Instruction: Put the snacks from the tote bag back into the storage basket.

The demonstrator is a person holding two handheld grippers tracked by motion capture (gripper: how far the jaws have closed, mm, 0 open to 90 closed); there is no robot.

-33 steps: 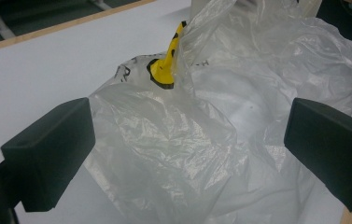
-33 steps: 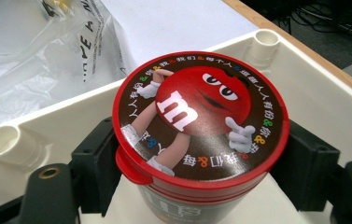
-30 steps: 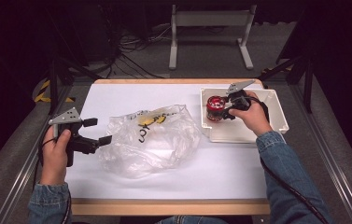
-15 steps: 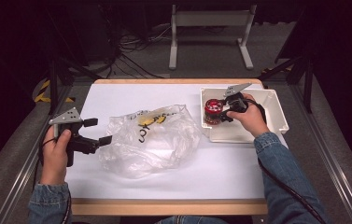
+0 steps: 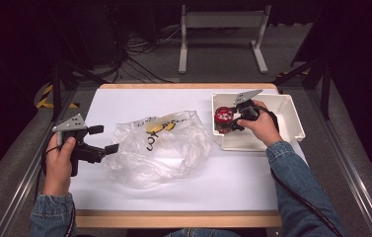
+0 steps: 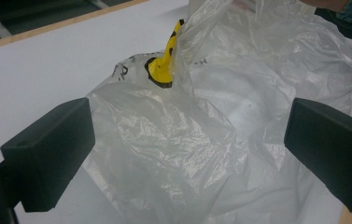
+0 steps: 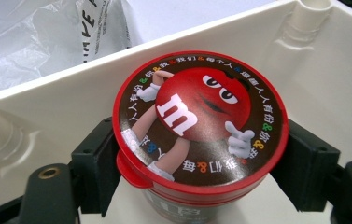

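Gripping a red "m"-lidded candy tub (image 7: 199, 135) — right gripper (image 7: 201, 158) in white bin (image 7: 332, 70) — left gripper (image 6: 187, 154) gapes.

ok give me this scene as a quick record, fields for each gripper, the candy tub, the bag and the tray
left gripper: open, jaws facing the plastic bag's left edge, not gripping it
right gripper: shut on the candy tub, one jaw on each side below the lid
candy tub: red lid, upright, inside the white tray
plastic bag: clear, crumpled, yellow label, lying mid-table
white tray: right side of the table, beside the bag
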